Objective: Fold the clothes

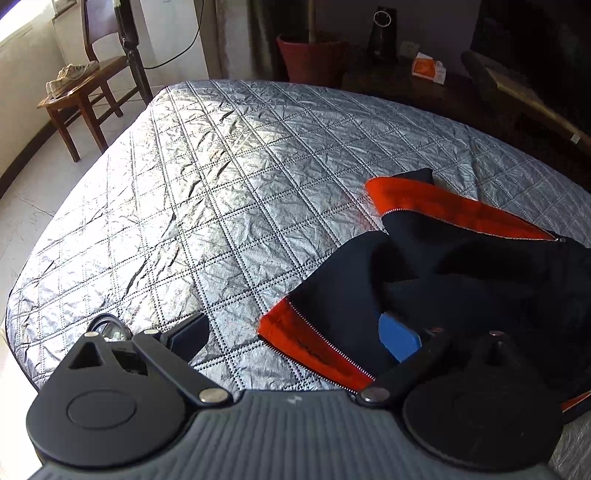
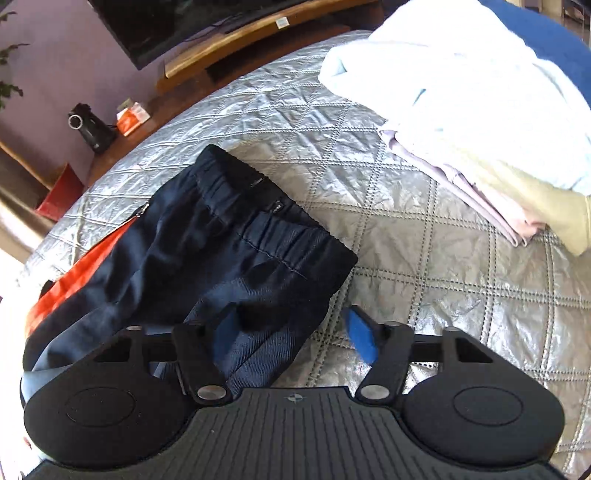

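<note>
Dark navy pants (image 2: 229, 243) with orange side stripes and zippers lie crumpled on the silver quilted cover (image 2: 424, 258); the elastic waistband points away in the right wrist view. They also show in the left wrist view (image 1: 461, 273), orange zipped hems spread. My left gripper (image 1: 295, 332) is open and wide, its right pad (image 1: 400, 338) resting on the dark fabric near an orange hem. My right gripper (image 2: 291, 332) is open, its left pad (image 2: 225, 332) on the pants' near edge, its right pad (image 2: 360, 336) over bare cover.
A stack of folded pale clothes (image 2: 480, 122) sits at the right of the cover. A wooden chair with shoes (image 1: 85, 85) stands left of the bed. A red plant pot (image 1: 314, 59) and a dark sideboard with a TV (image 2: 177, 26) stand behind.
</note>
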